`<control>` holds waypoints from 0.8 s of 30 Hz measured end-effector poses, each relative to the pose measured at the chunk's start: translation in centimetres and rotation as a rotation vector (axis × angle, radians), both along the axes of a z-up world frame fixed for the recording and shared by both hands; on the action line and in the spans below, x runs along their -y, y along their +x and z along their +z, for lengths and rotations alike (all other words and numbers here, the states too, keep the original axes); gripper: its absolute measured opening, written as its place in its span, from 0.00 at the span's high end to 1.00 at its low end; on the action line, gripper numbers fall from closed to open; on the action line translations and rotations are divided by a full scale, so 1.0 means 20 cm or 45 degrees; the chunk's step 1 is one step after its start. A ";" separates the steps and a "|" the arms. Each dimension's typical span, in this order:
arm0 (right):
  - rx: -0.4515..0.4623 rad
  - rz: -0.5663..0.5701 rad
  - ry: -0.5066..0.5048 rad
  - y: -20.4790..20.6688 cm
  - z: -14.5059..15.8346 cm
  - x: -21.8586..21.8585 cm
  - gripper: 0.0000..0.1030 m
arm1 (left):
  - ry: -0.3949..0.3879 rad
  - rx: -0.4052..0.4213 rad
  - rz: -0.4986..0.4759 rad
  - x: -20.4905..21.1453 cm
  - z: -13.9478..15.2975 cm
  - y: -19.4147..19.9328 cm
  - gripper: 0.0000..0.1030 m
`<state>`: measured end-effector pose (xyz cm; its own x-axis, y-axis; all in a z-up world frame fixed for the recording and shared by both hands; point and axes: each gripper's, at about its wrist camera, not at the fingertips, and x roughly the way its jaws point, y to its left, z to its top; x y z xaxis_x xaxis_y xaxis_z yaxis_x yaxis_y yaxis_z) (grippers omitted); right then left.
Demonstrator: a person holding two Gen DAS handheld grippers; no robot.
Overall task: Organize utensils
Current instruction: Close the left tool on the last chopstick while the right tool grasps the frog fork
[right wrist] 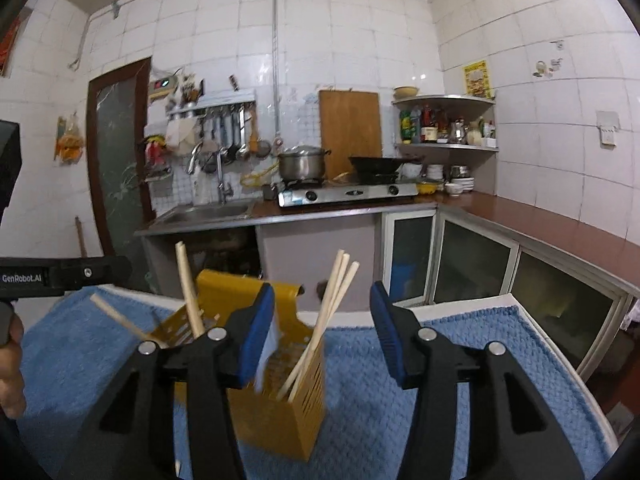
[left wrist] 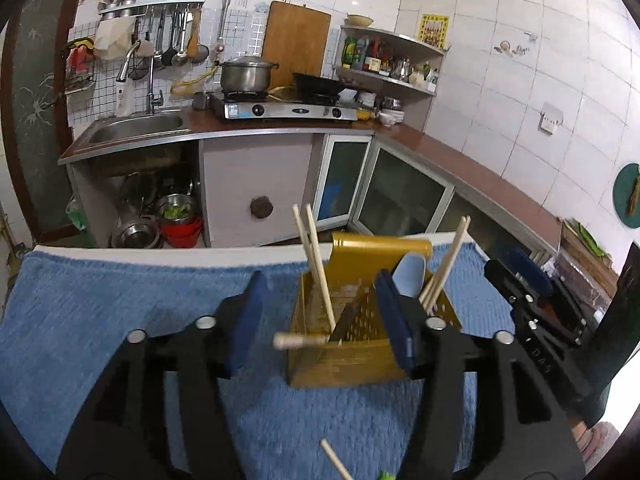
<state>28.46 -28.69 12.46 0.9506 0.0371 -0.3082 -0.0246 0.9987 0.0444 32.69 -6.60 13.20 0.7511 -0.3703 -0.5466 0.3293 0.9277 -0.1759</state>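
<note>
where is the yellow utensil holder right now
The yellow utensil holder stands on the blue towel, centre of both wrist views, with chopsticks leaning inside it.

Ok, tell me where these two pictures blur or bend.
Left wrist view: the chopstick across the yellow holder is smeared, and the counter edge bows. Right wrist view: the holder's near corner is soft, wall tiles curve, and black corners frame it.

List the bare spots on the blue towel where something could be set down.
Free: blue towel left of the yellow holder, out to its left edge; also towel right of the holder toward the white table rim. Crowded: the holder itself, bristling with chopsticks, both open tongs beside it; a loose chopstick lies near front.
</note>
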 end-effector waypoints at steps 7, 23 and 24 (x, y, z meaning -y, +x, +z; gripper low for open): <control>-0.194 0.105 -0.014 -0.18 -0.12 -0.04 0.48 | -0.028 -0.051 0.017 -0.12 -0.09 -0.22 0.17; -0.560 0.291 -0.037 -0.43 -0.61 -0.24 0.48 | 0.067 -0.285 0.118 -0.22 -0.61 -0.33 0.06; -0.575 0.319 -0.052 -0.44 -0.63 -0.27 0.48 | 0.077 -0.291 0.119 -0.21 -0.62 -0.34 0.06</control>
